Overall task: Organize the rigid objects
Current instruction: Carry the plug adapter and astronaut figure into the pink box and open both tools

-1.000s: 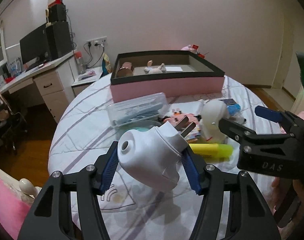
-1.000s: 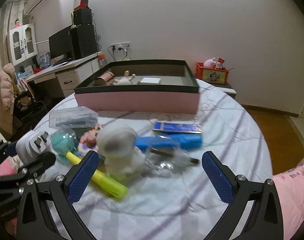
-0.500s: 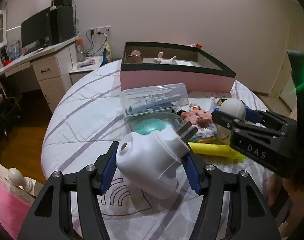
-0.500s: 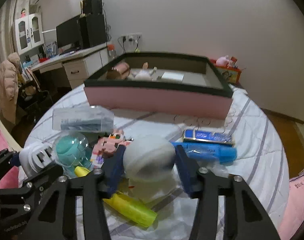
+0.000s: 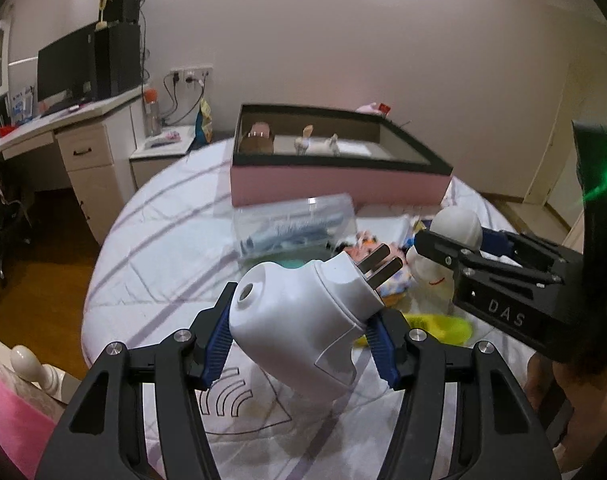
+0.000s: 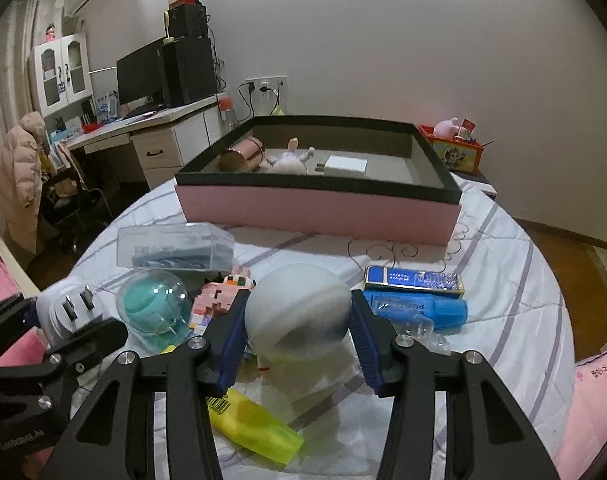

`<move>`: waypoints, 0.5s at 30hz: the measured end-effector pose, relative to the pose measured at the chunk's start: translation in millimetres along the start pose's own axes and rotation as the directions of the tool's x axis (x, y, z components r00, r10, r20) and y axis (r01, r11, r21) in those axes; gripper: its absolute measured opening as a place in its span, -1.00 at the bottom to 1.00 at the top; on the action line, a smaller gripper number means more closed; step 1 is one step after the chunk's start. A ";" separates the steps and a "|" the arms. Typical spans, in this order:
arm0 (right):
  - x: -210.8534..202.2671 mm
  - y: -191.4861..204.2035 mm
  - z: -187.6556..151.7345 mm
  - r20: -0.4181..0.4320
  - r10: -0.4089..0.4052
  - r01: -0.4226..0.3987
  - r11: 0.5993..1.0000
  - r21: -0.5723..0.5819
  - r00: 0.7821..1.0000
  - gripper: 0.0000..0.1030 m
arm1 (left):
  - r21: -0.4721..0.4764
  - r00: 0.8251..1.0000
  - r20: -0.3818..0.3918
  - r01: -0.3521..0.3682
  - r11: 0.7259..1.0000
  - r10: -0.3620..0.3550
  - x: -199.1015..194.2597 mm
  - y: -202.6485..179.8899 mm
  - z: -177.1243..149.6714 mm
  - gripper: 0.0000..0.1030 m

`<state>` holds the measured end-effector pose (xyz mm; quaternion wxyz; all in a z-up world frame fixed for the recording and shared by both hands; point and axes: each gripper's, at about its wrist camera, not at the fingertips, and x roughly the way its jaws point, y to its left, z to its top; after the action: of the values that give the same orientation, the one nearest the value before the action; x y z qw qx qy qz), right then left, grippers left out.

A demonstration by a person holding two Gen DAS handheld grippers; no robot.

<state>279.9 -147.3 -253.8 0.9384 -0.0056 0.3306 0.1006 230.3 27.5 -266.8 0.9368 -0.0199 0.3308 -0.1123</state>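
A: Left tongs (image 5: 299,344) clamp the white plug adapter (image 5: 303,316), held above the bed (image 6: 515,280). Right tongs (image 6: 297,344) have just closed on the white round-headed figure (image 6: 299,312).

B: That smooth dome could squirt out of the pads, I'd say.

A: And clutter crowds it: yellow tube (image 6: 255,428), teal ball (image 6: 155,308), blue pack (image 6: 415,308) touching or just beside.

B: Pink box (image 6: 315,212) sits beyond; its near wall stands between.

One pink box (image 6: 315,210), three items inside it, two claws, one white plug (image 5: 303,312)
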 end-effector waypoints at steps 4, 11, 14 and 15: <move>-13.7 -1.8 7.0 0.034 0.009 -0.009 1.000 0.006 0.999 -0.04 | 0.001 1.000 0.023 -0.001 1.000 0.001 -7.4 -4.2 10.6 0.16; -47.3 -1.7 24.9 0.119 0.025 -0.026 1.000 0.005 0.993 -0.04 | 0.002 0.993 0.118 -0.032 0.999 0.031 -28.4 -11.9 42.1 0.16; -63.8 0.0 31.9 0.160 0.035 -0.035 0.999 0.001 0.987 -0.04 | 0.011 0.987 0.159 -0.042 0.999 0.040 -37.4 -18.7 53.0 0.16; -68.6 1.0 34.0 0.170 0.037 -0.037 0.999 -0.003 0.985 -0.04 | 0.014 0.984 0.171 -0.044 0.999 0.041 -40.2 -21.6 56.6 0.16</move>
<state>248.6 -156.4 -184.6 0.9611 0.0094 0.2496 0.1180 231.0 13.4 -195.5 0.9640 -0.0141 0.2484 -0.0934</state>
